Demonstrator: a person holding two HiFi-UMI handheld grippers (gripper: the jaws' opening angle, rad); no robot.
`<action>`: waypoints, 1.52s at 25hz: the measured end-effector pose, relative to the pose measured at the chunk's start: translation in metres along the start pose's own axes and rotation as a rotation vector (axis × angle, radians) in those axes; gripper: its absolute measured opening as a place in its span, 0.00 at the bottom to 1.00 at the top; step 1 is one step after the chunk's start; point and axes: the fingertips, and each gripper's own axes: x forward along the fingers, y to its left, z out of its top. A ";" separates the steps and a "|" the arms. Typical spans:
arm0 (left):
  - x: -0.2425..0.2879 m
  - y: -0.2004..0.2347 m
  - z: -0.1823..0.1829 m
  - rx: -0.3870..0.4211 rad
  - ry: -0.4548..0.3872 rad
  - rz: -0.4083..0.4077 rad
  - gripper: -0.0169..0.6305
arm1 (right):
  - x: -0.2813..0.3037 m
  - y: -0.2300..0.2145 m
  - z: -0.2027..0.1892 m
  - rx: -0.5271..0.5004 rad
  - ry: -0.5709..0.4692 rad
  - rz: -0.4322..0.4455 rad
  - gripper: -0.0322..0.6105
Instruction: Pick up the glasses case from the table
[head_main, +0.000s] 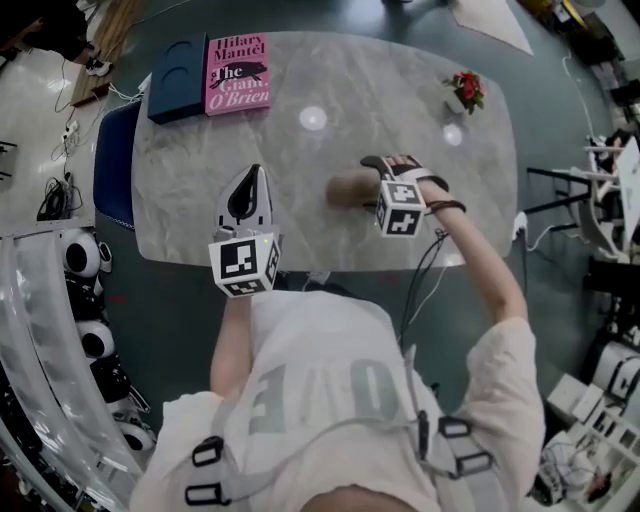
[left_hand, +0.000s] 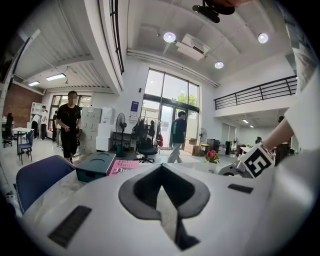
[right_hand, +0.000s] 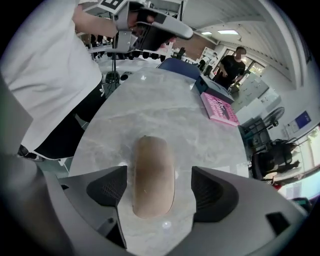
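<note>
Head view: we are finding the tan glasses case lying shut, contents hidden, near-right on the desk, just left of the right gripper. Left gripper view: the left gripper is pressing its jaws together on nothing. Right gripper view: spread jaws are flanking the glasses case, untouched; we are judging it light, rigid and smooth, best pinched across its width.

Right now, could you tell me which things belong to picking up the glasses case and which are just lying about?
Job: glasses case on the table; right gripper, jaws open either side of it.
Lying about: pink book; dark blue box; red flowers; left gripper, shut and empty.
</note>
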 end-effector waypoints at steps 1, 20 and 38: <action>-0.001 0.002 -0.001 -0.001 0.001 0.005 0.03 | 0.005 0.001 -0.001 -0.008 0.009 0.016 0.64; -0.009 0.024 -0.026 -0.079 0.028 0.045 0.03 | 0.053 0.013 -0.012 -0.024 0.179 0.206 0.64; -0.007 0.030 -0.034 -0.088 0.042 0.051 0.03 | 0.063 0.019 -0.014 -0.003 0.201 0.308 0.64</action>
